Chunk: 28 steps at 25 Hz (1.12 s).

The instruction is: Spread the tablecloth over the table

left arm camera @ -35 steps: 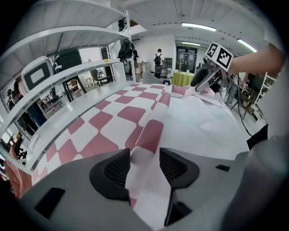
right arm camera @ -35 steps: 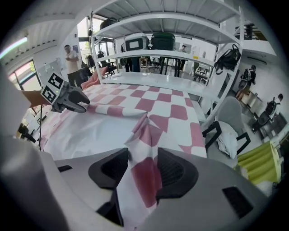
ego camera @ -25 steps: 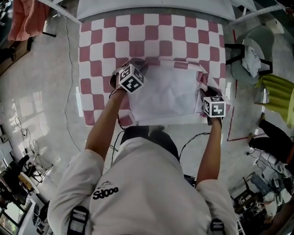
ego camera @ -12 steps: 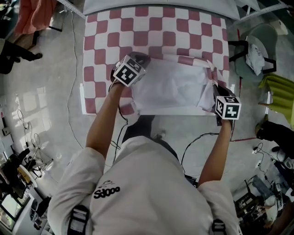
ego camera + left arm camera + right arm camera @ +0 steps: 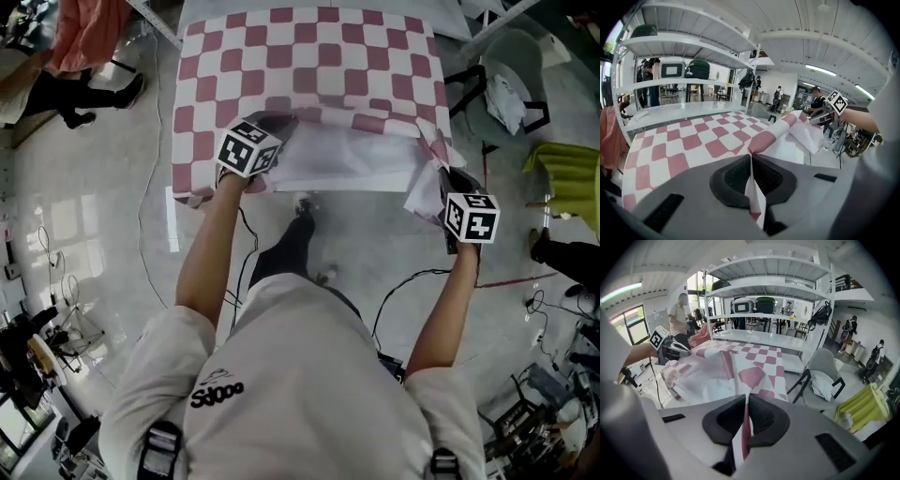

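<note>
— Where is the tablecloth found?
— The red-and-white checked tablecloth (image 5: 309, 66) is laid over most of the table (image 5: 328, 183). Its near part is turned back, so the white underside is shown along the near edge.

— And how are the tongs seen?
— The left gripper (image 5: 279, 127) is closed on a raised fold of the cloth at the table's near-left part. In the left gripper view a thin strip of cloth is clamped between the meeting jaws. The right gripper (image 5: 442, 183) is likewise clamped on the cloth. The near-right corner is pinched and held up just past the table's near-right corner, over the floor (image 5: 94, 187).

— Is the cloth stretched between them?
— A ridge of checked cloth is drawn from one gripper to the other, and it is creased at the right end.

— What else is seen?
— A grey chair (image 5: 506, 66) is placed beside the table's right side, and a white thing (image 5: 514, 98) is laid on its seat. White shelving (image 5: 689, 44) is seen beyond the far edge.
</note>
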Each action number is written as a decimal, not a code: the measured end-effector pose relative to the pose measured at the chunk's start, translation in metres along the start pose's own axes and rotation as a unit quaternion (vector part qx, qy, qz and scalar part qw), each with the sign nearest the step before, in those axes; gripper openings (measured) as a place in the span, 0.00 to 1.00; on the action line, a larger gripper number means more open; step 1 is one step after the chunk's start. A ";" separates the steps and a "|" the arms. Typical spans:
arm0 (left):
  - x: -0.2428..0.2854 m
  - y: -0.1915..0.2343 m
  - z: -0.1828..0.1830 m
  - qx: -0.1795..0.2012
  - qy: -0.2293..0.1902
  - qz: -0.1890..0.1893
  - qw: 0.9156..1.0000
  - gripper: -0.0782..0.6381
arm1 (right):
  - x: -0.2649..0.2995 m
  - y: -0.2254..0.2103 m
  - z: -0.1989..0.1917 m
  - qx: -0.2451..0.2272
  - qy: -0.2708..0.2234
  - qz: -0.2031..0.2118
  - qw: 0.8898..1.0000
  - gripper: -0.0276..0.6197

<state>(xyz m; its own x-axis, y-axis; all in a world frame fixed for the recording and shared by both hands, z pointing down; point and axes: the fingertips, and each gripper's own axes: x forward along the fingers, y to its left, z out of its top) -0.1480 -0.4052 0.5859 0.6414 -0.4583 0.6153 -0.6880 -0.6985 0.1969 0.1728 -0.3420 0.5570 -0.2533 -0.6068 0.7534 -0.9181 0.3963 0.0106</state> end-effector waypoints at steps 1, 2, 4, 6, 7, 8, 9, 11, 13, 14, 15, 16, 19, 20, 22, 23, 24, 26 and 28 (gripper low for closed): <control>-0.009 -0.012 -0.003 0.003 -0.003 0.001 1.000 0.16 | -0.012 0.002 -0.005 -0.002 -0.008 -0.002 1.000 0.09; -0.018 -0.024 -0.005 0.007 -0.006 0.003 1.000 0.16 | -0.023 0.004 -0.009 -0.005 -0.017 -0.005 1.000 0.09; -0.036 -0.047 -0.010 0.013 -0.012 0.006 1.000 0.16 | -0.045 0.008 -0.014 -0.010 -0.035 -0.010 0.999 0.09; -0.054 -0.068 -0.014 0.014 -0.023 0.010 1.000 0.16 | -0.067 0.013 -0.019 -0.013 -0.052 -0.017 0.998 0.09; -0.061 -0.079 -0.015 0.011 -0.030 0.011 0.999 0.16 | -0.079 0.016 -0.022 -0.013 -0.060 -0.021 0.998 0.09; -0.069 -0.090 -0.017 0.006 -0.037 0.012 0.999 0.16 | -0.090 0.019 -0.026 -0.013 -0.066 -0.023 0.997 0.09; -0.075 -0.100 -0.020 0.000 -0.044 0.013 0.999 0.16 | -0.099 0.022 -0.031 -0.013 -0.072 -0.025 0.997 0.09; -0.084 -0.121 -0.027 -0.010 -0.054 0.013 0.998 0.16 | -0.115 0.027 -0.047 -0.011 -0.076 -0.028 0.997 0.09; -0.090 -0.141 -0.034 -0.011 -0.056 0.008 0.998 0.16 | -0.128 0.029 -0.066 -0.006 -0.075 -0.030 0.997 0.09; -0.093 -0.150 -0.036 -0.008 -0.056 0.005 0.998 0.16 | -0.134 0.029 -0.074 -0.003 -0.074 -0.031 0.997 0.09; -0.096 -0.159 -0.039 -0.006 -0.055 0.001 0.998 0.16 | -0.139 0.030 -0.082 0.000 -0.073 -0.032 0.997 0.09; -0.099 -0.167 -0.042 -0.005 -0.053 -0.005 0.999 0.16 | -0.145 0.030 -0.091 0.004 -0.072 -0.034 0.997 0.09; -0.104 -0.191 -0.052 0.005 -0.039 -0.027 0.999 0.16 | -0.160 0.029 -0.114 0.014 -0.068 -0.039 0.997 0.09; -0.104 -0.197 -0.054 0.010 -0.033 -0.033 0.999 0.16 | -0.163 0.028 -0.120 0.015 -0.066 -0.041 0.997 0.09; -0.103 -0.210 -0.059 0.013 -0.027 -0.043 0.999 0.16 | -0.166 0.024 -0.134 0.016 -0.060 -0.045 0.997 0.09; -0.103 -0.217 -0.063 0.011 -0.024 -0.051 0.998 0.16 | -0.168 0.023 -0.142 0.017 -0.055 -0.046 0.997 0.09; -0.102 -0.226 -0.069 0.009 -0.020 -0.060 0.998 0.16 | -0.169 0.024 -0.150 0.019 -0.051 -0.047 0.997 0.09; -0.101 -0.243 -0.082 0.008 -0.007 -0.083 0.996 0.16 | -0.174 0.026 -0.167 0.022 -0.042 -0.048 0.998 0.09; -0.099 -0.259 -0.095 0.008 0.009 -0.108 0.994 0.16 | -0.177 0.027 -0.179 0.026 -0.035 -0.051 0.998 0.09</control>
<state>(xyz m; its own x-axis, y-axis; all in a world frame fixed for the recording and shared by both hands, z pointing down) -0.0656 -0.1269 0.5469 0.7671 -0.2865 0.5740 -0.5293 -0.7881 0.3141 0.2475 -0.1000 0.5416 -0.1773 -0.6895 0.7022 -0.9541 0.2954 0.0491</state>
